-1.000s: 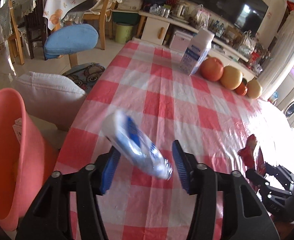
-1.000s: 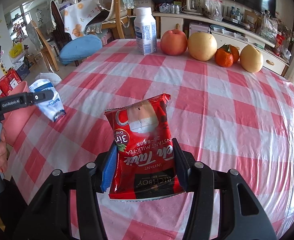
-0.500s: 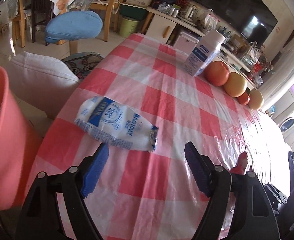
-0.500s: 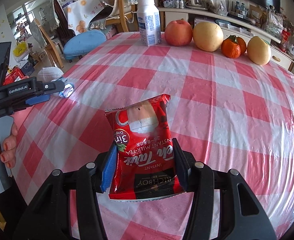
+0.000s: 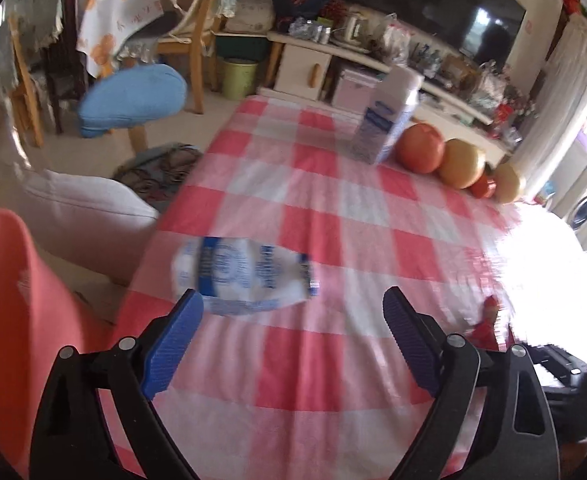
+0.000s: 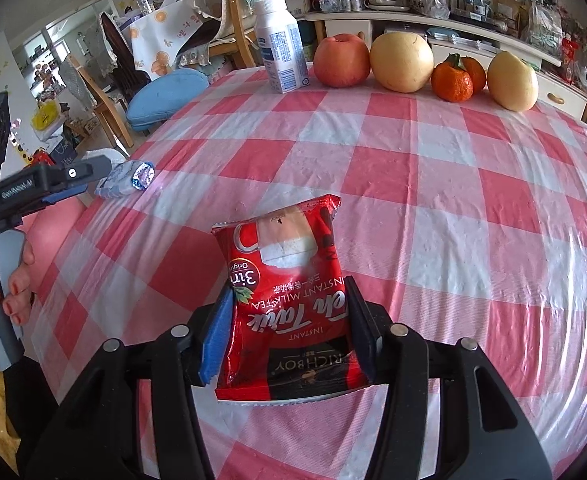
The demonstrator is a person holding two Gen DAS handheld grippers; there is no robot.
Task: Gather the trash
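A blue and white wrapper (image 5: 245, 280) lies on the checked table (image 5: 333, 360) near its left edge, blurred, just beyond my left gripper (image 5: 293, 298). Its jaws are opening and stand wide, and nothing is between them. In the right wrist view the same wrapper (image 6: 123, 176) rests at the table's edge beside the left gripper (image 6: 73, 184), held by a hand. My right gripper (image 6: 289, 288) is shut on a red instant milk tea packet (image 6: 289, 264), held upright above the table. A pink bin (image 5: 9, 300) stands below the table's left edge.
At the table's far side stand a white milk bottle (image 6: 281, 44), an apple (image 6: 343, 60), pears and oranges. A white cushion (image 5: 89, 208) and a blue chair seat (image 5: 133, 98) sit left of the table. The packet's red tip (image 5: 489, 320) shows at the right.
The blue and white wrapper left the left gripper's jaws and came to rest on the table, while those jaws spread wide. The right gripper kept its hold on the red packet.
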